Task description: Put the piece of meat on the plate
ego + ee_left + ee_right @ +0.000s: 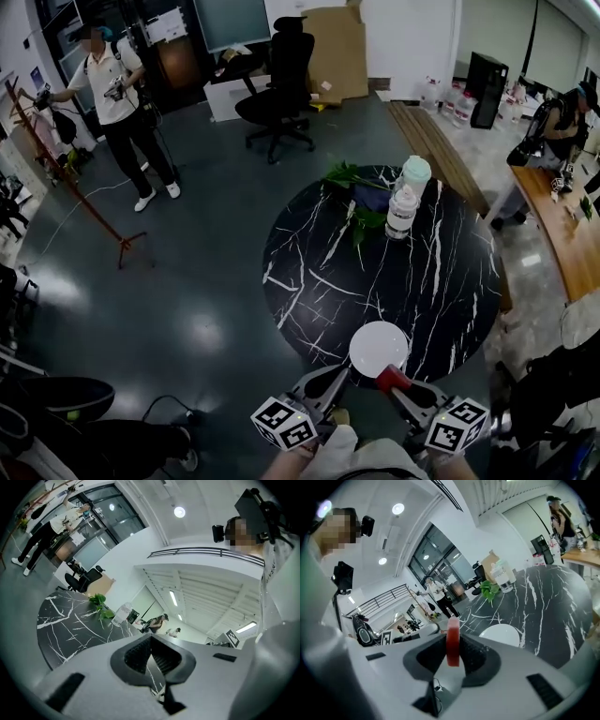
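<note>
A white round plate (379, 348) lies at the near edge of the round black marble table (441, 281). My right gripper (392, 380) is shut on a flat red piece of meat (395, 379), which stands upright between the pads (453, 641). It hovers just in front of the plate (502, 634), at the plate's near right rim. My left gripper (339, 375) hangs beside it at the plate's near left rim. Its jaws meet with nothing between them (150, 654).
At the table's far side stand a clear bottle (401, 212), a cup with a mint lid (413, 174) and a leafy green plant (359, 204). Beyond are a black office chair (284, 86), a standing person (120, 105), a coat stand (70, 178) and a wooden counter (562, 230).
</note>
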`<state>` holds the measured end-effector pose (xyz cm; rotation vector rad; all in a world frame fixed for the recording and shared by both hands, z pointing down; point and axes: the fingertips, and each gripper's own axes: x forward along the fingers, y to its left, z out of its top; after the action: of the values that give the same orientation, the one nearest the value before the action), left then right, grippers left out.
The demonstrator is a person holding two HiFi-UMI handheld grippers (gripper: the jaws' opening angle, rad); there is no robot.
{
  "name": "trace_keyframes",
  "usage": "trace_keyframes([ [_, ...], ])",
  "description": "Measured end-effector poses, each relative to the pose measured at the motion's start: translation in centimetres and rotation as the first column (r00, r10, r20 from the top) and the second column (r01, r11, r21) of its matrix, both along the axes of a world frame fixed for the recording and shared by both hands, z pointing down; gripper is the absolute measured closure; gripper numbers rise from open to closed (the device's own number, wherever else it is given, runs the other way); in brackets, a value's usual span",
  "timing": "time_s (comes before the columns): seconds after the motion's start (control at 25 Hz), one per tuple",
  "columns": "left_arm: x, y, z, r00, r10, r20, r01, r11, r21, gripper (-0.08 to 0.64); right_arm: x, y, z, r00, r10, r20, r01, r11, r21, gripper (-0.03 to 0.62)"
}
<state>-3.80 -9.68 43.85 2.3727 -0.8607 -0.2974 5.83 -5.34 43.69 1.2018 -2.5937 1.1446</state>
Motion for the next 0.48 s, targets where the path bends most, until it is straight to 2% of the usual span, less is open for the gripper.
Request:
trace_keyframes([
  [0.28,0.5,-4.1,2.8,0.999,-0.046,0.015,0.047,0.999,-0.018,0.552,1.0,-3.6,3.9,1.0,-0.014,0.011,0.015,0.997,-0.076,0.506],
  [0.48,1.2,-5.8,6.1,0.994,-0.099,0.05,0.101,0.995,-0.021,0.552,0.9,-5.5,8.0,0.997,-0.057,0.046,0.064,0.98,-0.19,0.506],
])
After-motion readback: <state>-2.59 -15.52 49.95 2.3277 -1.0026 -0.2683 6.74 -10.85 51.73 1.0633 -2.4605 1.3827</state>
